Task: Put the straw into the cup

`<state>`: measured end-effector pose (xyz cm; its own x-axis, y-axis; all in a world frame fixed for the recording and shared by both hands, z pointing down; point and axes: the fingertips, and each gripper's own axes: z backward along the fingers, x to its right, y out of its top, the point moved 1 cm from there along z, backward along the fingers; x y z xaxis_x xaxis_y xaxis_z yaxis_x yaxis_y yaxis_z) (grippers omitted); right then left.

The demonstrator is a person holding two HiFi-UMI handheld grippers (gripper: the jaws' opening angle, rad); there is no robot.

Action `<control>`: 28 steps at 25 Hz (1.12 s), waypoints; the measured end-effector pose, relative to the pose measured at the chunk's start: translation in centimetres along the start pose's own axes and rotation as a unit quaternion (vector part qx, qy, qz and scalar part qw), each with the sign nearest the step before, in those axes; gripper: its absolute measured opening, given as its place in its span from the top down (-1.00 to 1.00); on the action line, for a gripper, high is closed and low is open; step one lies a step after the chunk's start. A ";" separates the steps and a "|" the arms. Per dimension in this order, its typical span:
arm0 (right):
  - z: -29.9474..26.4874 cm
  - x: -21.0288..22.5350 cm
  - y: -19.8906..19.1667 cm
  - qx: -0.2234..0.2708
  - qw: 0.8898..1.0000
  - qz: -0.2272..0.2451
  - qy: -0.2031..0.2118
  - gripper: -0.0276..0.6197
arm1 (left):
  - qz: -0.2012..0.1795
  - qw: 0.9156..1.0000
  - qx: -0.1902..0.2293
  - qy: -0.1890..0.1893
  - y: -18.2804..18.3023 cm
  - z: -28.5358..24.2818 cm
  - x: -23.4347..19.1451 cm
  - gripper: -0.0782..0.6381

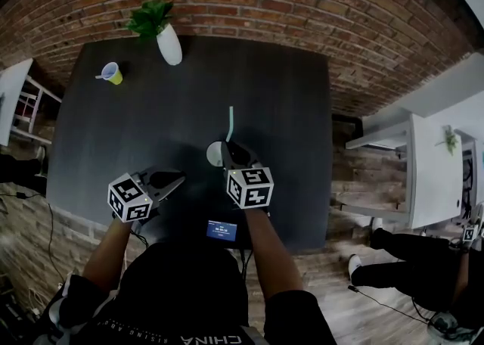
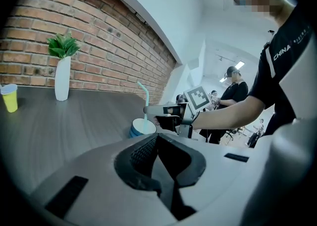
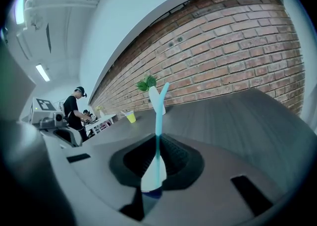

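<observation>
The cup (image 1: pixel 215 153) stands on the table's (image 1: pixel 287 109) near half, the straw (image 1: pixel 231 119) above it. A vase (image 1: pixel 169 45) and a second cup (image 1: pixel 112 73) sit back left.

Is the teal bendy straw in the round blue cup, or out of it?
Apparently just in: the straw stands upright in the right gripper, jaws pressed on it, its lower end inside the open cup.

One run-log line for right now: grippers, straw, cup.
left gripper: shut, empty | right gripper: shut on straw | straw: upright over cup | cup: upright on table
</observation>
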<state>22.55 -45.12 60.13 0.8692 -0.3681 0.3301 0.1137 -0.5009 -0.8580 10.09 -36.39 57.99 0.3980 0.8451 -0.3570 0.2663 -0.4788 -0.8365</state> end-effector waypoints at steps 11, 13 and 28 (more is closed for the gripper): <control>-0.4 0.9 -0.4 -0.006 1.000 -0.005 -0.010 0.82 | 0.007 1.000 0.001 0.002 -0.1 -0.7 -0.4 0.77; -0.4 1.4 -0.5 -0.011 1.000 -0.006 -0.022 0.82 | 0.008 1.000 0.000 0.002 -0.3 -0.7 -0.5 0.77; 0.2 2.0 -0.3 -0.045 0.997 -0.046 -0.035 0.80 | 0.013 1.000 0.014 -0.003 0.2 -0.9 -1.1 0.77</control>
<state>24.31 -45.56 60.95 0.8891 -0.2621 0.3752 0.1548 -0.5992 -0.7855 10.54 -37.64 58.57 0.3993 0.8340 -0.3807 0.2315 -0.4935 -0.8384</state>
